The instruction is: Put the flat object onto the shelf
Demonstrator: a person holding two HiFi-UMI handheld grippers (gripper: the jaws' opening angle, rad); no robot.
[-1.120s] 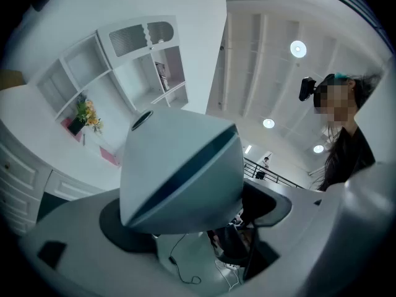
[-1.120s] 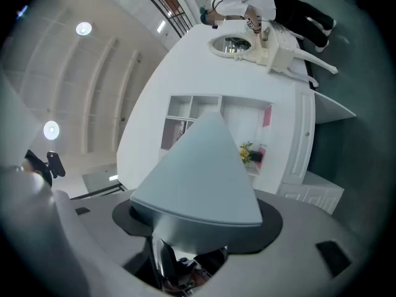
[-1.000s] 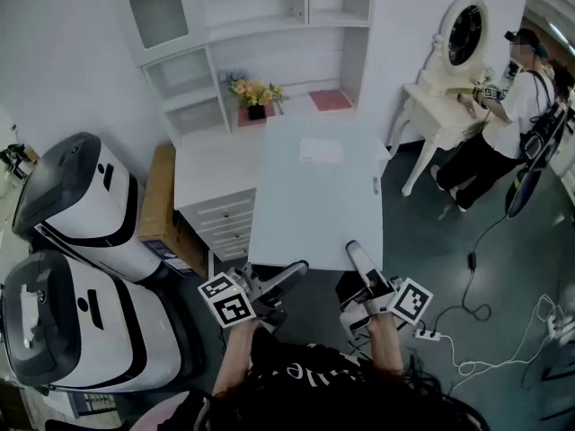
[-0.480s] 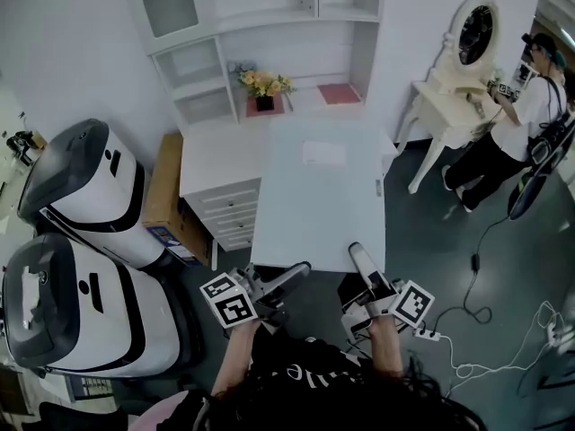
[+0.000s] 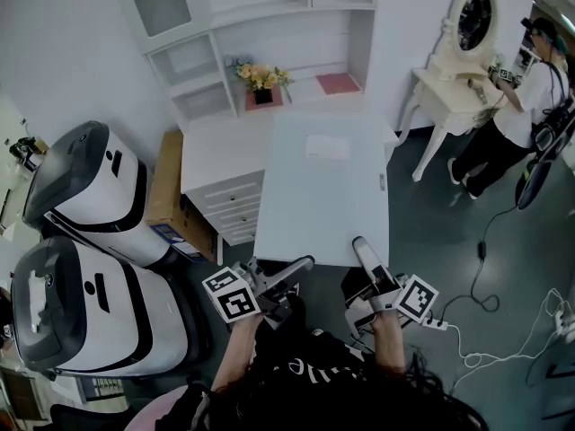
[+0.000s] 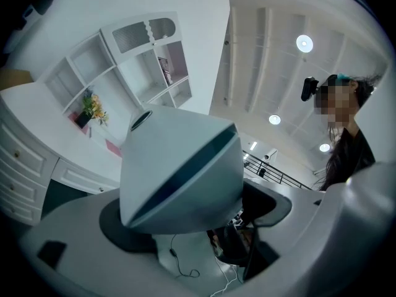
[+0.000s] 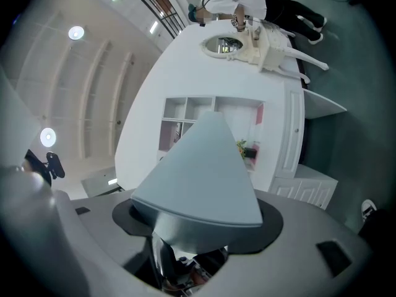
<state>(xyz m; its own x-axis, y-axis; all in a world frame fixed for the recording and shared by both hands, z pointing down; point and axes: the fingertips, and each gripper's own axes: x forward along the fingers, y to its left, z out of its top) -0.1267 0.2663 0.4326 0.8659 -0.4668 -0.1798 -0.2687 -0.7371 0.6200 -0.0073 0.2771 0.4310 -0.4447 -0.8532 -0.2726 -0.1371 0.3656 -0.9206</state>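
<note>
Two clamps confirmed, left gripper (image 5: 286,272) and right gripper (image 5: 367,259) each closed on near edge of flat board (image 5: 323,196), lower centre, shelf unit (image 5: 269,12) upper centre.

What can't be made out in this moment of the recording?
- Head view: the flat board covers the desk's right part and whatever lies beneath.
- Head view: the pale patch on the board is too small to read.
- Left gripper view: the board hides part of the desk under the shelf unit.
- Head view: the right edge cuts off the person by the dressing table.
</note>
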